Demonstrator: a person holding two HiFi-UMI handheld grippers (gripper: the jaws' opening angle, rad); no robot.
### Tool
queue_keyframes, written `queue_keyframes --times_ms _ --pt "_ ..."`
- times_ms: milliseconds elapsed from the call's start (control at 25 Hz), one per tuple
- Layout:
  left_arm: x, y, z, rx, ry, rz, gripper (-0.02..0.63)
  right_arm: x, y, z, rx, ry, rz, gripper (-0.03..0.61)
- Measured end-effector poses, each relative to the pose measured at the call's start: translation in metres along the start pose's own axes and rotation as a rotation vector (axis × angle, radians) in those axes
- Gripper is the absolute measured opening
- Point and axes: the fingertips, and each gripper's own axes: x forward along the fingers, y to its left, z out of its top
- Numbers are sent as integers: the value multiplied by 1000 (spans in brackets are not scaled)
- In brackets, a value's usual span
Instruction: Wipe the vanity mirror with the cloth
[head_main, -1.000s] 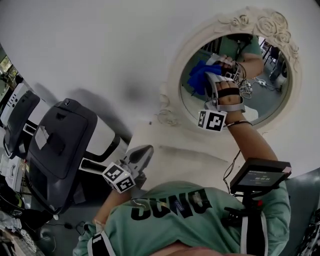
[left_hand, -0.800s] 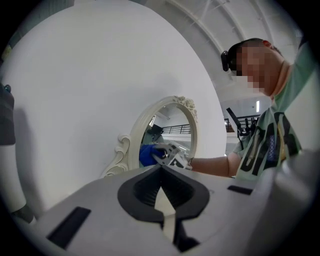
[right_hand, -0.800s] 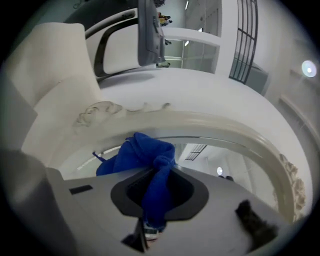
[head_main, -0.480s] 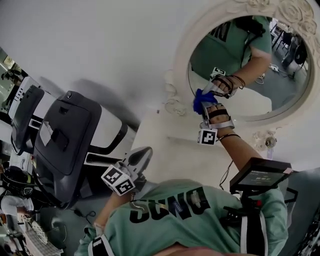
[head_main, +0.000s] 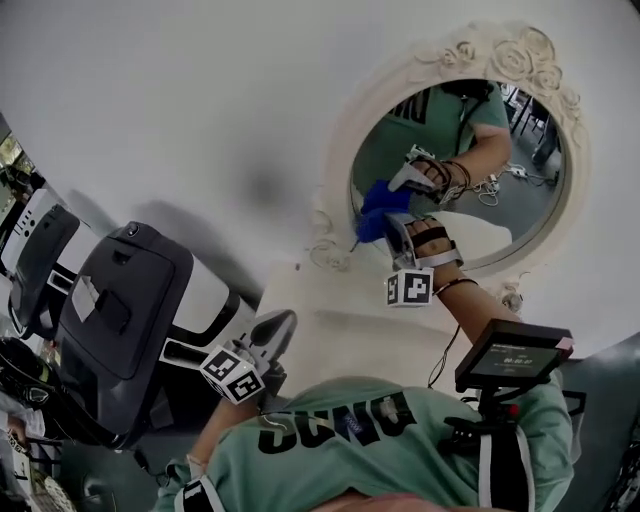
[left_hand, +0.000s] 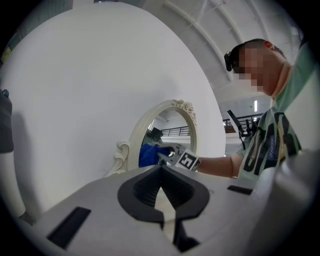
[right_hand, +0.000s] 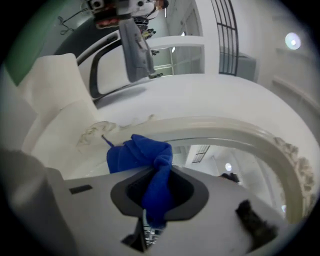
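Observation:
The oval vanity mirror (head_main: 520, 190) in its ornate white frame (head_main: 345, 150) stands against the white wall. My right gripper (head_main: 380, 225) is shut on a blue cloth (head_main: 372, 208), which is pressed to the lower left of the glass by the frame. The right gripper view has the cloth (right_hand: 145, 157) bunched in the jaws of my right gripper (right_hand: 157, 177), just below the frame (right_hand: 225, 129). My left gripper (head_main: 288, 320) hangs low by the person's chest, shut and holding nothing. In the left gripper view, my left gripper (left_hand: 160, 172) points toward the mirror (left_hand: 172, 127) and cloth (left_hand: 149, 154).
A white vanity top (head_main: 330, 320) lies under the mirror. A large dark grey machine (head_main: 115, 310) stands at the left. A small screen (head_main: 510, 352) is mounted at the person's chest on the right.
My right gripper has carried the cloth from the middle of the glass down and left to its lower left edge. The left gripper has stayed by the chest.

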Motion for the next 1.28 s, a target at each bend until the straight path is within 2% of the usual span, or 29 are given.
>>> queue_keyframes --times_ms 160,280,400,520,800,920,1040,1280 --pt "8 -5 11 16 -38 -25 9 -27 -156 -11 1 24 -271 52" --pt "11 -8 14 26 -50 -32 9 -41 -241 -22 -20 68 -407 51" --pt "12 -6 17 33 -64 -36 9 -47 -289 -29 -39 116 -487 52" --pt "11 -3 19 34 -72 -34 9 -48 -301 -31 -45 147 -506 52" --pt "13 -1 19 33 -61 -32 9 -44 -298 -30 -64 161 -518 52" --pt "19 -5 17 29 -51 -46 9 -39 -277 -30 -87 156 -508 51" --pt "18 -8 10 10 -21 -42 9 -28 -215 -32 -122 147 -445 51" --pt "4 0 -9 -20 51 18 9 -1 -22 -37 -154 109 -214 51"
